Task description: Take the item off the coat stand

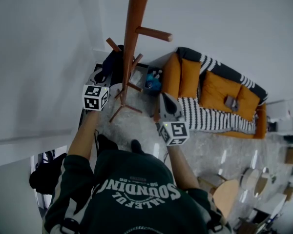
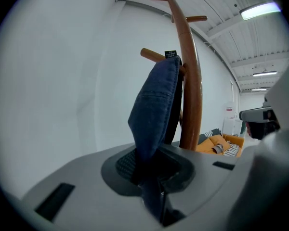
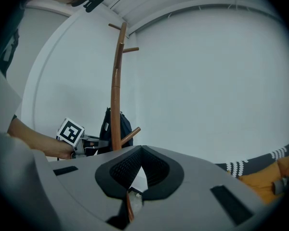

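Two grippers are up in front of me, so I'll go left to right. Far left is a plain white wall (image 1: pixel 39 57), smooth and matte, meeting a pale, speckled, glossy floor (image 1: pixel 205 150).

My left gripper (image 2: pixel 149 165) has its ribbed dark pads pinching the lower edge of the denim item (image 2: pixel 156 105). It's a dark blue, soft, folded cloth with a stitched seam, and it hangs from a rounded wooden peg (image 2: pixel 151 55) on the coat stand (image 2: pixel 190 81). A small black tag (image 2: pixel 170 54) sticks up at the top of it; the print is too small for me to read.

The stand itself is a slim, curved pole of polished reddish-brown wood, with short pegs angling out and splayed legs at the foot.

To its right, my right gripper (image 3: pixel 141 153) has its fingertips pressed together with nothing between them, well apart from the cloth.

Below, white block letters on my dark green sweatshirt (image 1: pixel 136 189) show upside down, and "SOUNDING" is legible.

Far right is an orange cushioned sofa (image 1: pixel 219 91) with a black-and-white striped throw (image 1: pixel 205 116) along it. Overhead, a bright strip light (image 2: pixel 260 9) sits in a ribbed white ceiling.
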A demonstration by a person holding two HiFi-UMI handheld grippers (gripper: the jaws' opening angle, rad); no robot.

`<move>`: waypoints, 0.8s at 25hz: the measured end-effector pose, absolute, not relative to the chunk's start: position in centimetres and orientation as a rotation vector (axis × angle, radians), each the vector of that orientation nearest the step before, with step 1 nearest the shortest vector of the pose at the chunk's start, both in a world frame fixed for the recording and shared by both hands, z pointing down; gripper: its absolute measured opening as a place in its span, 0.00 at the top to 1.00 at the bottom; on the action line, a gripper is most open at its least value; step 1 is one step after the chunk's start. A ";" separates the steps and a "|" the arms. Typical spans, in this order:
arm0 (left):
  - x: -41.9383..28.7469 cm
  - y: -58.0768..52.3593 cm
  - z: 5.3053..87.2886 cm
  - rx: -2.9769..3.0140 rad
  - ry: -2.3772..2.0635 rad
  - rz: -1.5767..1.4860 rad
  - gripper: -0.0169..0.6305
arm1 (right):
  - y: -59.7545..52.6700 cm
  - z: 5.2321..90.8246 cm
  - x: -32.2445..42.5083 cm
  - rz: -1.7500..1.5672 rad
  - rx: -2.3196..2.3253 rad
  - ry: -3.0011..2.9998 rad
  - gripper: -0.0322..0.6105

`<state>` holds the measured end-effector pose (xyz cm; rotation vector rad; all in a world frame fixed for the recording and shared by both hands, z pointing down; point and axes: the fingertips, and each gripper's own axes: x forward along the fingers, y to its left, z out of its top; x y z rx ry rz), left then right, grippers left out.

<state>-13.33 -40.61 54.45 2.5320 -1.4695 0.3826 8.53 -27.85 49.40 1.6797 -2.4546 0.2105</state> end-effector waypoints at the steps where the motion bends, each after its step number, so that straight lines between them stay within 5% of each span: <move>1: -13.5 -40.7 54.2 2.531 -1.476 0.378 0.92 | -27.9 49.4 8.5 0.210 1.677 -2.458 0.95; 20: -18.1 -43.2 48.9 2.507 -1.596 0.298 0.92 | -27.7 48.9 7.7 0.206 1.674 -2.495 0.95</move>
